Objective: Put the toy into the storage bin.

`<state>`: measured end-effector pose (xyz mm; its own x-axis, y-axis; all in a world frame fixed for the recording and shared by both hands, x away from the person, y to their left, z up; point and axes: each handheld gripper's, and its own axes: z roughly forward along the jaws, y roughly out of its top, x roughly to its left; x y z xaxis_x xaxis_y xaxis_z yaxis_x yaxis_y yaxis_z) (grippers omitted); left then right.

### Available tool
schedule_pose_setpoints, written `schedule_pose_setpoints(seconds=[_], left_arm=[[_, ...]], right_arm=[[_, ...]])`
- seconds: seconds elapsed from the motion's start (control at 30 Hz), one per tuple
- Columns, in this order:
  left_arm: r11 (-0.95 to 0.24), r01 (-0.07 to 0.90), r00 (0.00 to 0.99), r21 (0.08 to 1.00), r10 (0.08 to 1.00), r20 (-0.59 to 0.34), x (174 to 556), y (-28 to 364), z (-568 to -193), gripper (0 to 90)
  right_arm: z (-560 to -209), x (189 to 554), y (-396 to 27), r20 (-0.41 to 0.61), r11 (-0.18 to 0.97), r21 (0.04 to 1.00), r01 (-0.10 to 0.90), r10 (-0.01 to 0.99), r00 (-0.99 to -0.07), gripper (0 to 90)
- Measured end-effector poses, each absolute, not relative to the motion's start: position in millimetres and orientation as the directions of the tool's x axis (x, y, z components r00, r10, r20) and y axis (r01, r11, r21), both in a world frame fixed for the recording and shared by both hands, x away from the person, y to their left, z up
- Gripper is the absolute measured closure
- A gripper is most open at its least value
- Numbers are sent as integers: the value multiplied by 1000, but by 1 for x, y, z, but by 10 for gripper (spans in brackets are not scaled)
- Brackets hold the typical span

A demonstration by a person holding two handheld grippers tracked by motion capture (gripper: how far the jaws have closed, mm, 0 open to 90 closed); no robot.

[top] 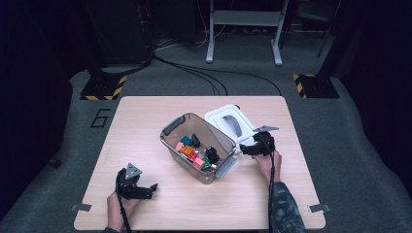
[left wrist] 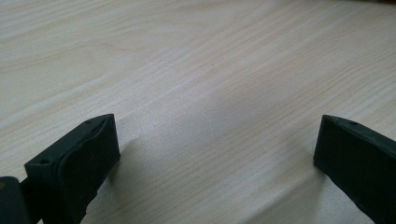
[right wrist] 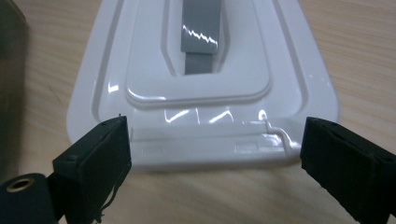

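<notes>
A clear plastic bin [top: 219,136] with grey handles stands at the table's middle, holding several coloured bricks [top: 193,154] and dark parts. Its white lid [top: 217,116] with a grey handle [top: 232,124] lies flat just behind and right of the bin. My right gripper [top: 244,150] is open at the lid's near edge; in the right gripper view the lid [right wrist: 205,93] and its grey handle [right wrist: 201,32] lie just ahead of the spread jaws [right wrist: 212,163]. My left gripper [top: 152,190] rests open at the front left, over bare wood [left wrist: 217,158].
The wooden table [top: 145,111] stands on grey carpet. Black cables [top: 204,73], a metal stand [top: 243,29] and yellow-black striped bases [top: 104,87] lie on the floor beyond the far edge. Grey tabs [top: 318,208] mark the front corners.
</notes>
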<state>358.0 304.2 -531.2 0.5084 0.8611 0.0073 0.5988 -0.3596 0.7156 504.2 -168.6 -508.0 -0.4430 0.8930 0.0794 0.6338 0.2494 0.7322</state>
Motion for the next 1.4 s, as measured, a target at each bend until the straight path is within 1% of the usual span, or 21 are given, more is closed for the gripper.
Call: schedule_pose_setpoints(seconds=[0.03, 0.07, 0.1, 0.13, 0.17, 0.2, 0.27, 0.43, 0.5, 0.53, 0.57, 0.6, 0.63, 0.73, 0.87, 1.03, 1.2, 1.27, 1.37, 1.4], left_arm=[[-360, 599, 508, 716, 861, 7, 358, 304, -531, 1], [-360, 599, 508, 716, 861, 7, 358, 304, -531, 1], [-360, 599, 508, 716, 861, 8, 358, 304, -531, 1], [-360, 599, 508, 716, 861, 8, 358, 304, -531, 1], [-360, 599, 509, 715, 861, 8, 358, 304, -531, 1], [-363, 598, 510, 714, 860, 10, 358, 304, -531, 1], [-364, 598, 511, 714, 860, 11, 358, 304, -531, 2], [-366, 596, 513, 715, 858, 11, 358, 304, -531, 2], [-366, 595, 516, 715, 857, 9, 358, 304, -531, 2], [-366, 594, 516, 716, 857, 10, 358, 304, -531, 3], [-367, 595, 516, 716, 856, 10, 358, 304, -531, 3], [-367, 594, 517, 716, 856, 9, 358, 304, -531, 2], [-367, 594, 517, 716, 856, 9, 358, 304, -531, 2], [-364, 595, 516, 717, 857, 6, 358, 304, -531, 2], [-364, 595, 516, 717, 857, 6, 358, 304, -531, 2], [-364, 594, 517, 717, 856, 6, 358, 304, -531, 2], [-358, 597, 515, 718, 857, 0, 358, 303, -532, 2], [-359, 596, 516, 718, 857, 0, 358, 303, -532, 3], [-357, 596, 515, 719, 857, -1, 358, 303, -532, 3], [-357, 596, 515, 719, 857, -1, 358, 303, -532, 3]], right_arm=[[-506, 510, -166, 81, 239, 747, 621, 894, -442, 132], [-506, 510, -166, 81, 239, 747, 621, 894, -442, 132], [-506, 515, -165, 107, 223, 740, 634, 892, -439, 140], [-505, 524, -163, 123, 212, 743, 635, 889, -440, 187], [-505, 524, -163, 123, 212, 743, 635, 889, -440, 187], [-504, 529, -161, 133, 210, 737, 643, 887, -442, 206], [-503, 537, -156, 116, 226, 739, 635, 886, -450, 260], [-501, 552, -145, 122, 224, 743, 630, 881, -457, 409], [-500, 556, -141, 103, 231, 742, 629, 888, -448, 466], [-502, 561, -139, 106, 234, 733, 639, 889, -446, 512], [-502, 561, -139, 106, 234, 733, 639, 889, -446, 512], [-503, 564, -138, 95, 249, 728, 639, 886, -453, 560], [-503, 564, -138, 95, 249, 728, 639, 886, -453, 560], [-504, 566, -135, 101, 241, 723, 647, 890, -444, 659], [-504, 565, -136, 90, 248, 722, 645, 891, -444, 667], [-504, 559, -142, 107, 225, 719, 657, 899, -425, 669], [-503, 543, -153, 98, 240, 717, 655, 895, -435, 669], [-503, 533, -160, 109, 230, 709, 666, 898, -426, 668], [-503, 529, -166, 109, 238, 710, 663, 893, -438, 666], [-502, 529, -167, 124, 226, 704, 674, 894, -430, 642]])
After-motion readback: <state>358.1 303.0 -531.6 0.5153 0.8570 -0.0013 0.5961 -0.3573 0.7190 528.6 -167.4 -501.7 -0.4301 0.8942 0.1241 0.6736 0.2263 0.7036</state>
